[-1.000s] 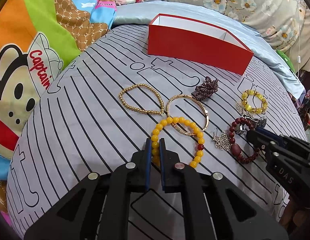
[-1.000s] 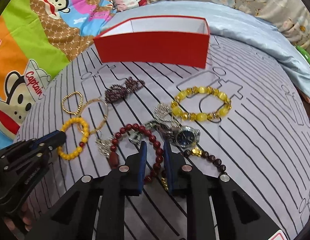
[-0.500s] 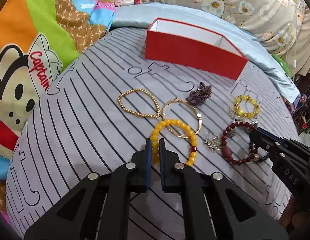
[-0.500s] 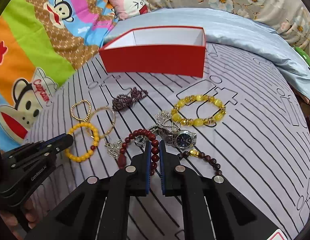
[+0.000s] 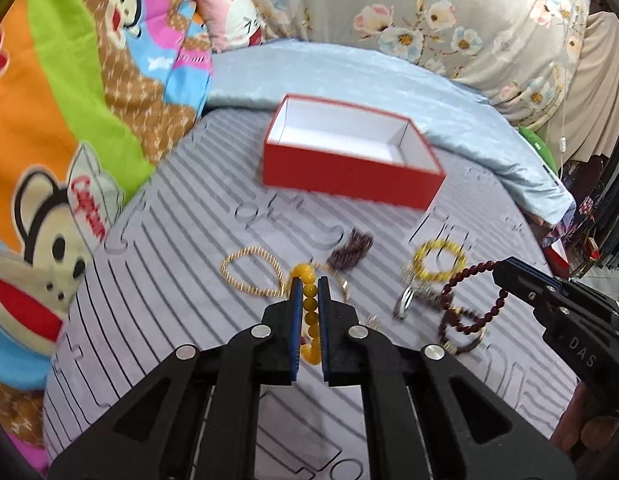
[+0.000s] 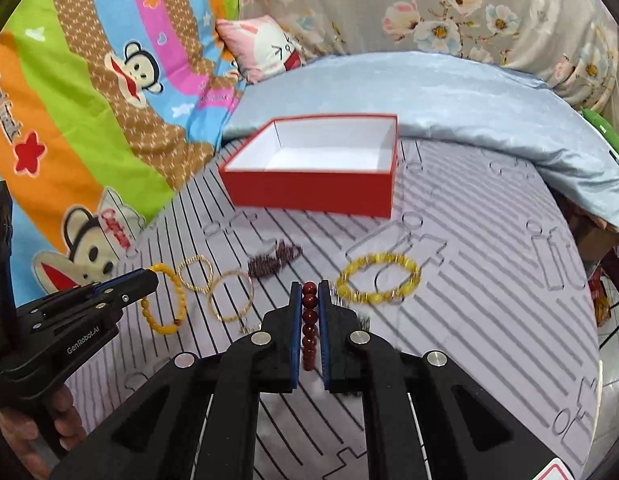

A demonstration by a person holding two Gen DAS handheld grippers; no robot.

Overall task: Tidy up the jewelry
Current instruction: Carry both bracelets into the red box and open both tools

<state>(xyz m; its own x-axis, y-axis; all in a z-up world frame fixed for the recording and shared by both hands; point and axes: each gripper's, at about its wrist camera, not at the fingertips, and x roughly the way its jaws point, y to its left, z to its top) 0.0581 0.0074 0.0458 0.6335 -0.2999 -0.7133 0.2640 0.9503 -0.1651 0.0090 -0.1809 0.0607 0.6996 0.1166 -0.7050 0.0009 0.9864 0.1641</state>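
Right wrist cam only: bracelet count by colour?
Yellow/amber: 2 (amber bracelet, yellow bracelet)
Gold: 2 (gold bead bracelet, gold bangle)
Dark red: 1 (dark red bracelet)
Dark purple: 1 (purple bracelet)
Total: 6

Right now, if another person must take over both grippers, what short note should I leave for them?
Left gripper: shut on the yellow-orange bead bracelet, lifted.
Right gripper: shut on the dark red bead bracelet, lifted.
The open red cardboard box with white inside is beyond the jewelry, and nothing shows in it.
On the striped grey mat lie the thin gold bead bracelet, the gold bangle, the dark purple bead cluster and the pale yellow bead bracelet.
Done: two bracelets picked up.
Left: put both in the box, then probably the rest.
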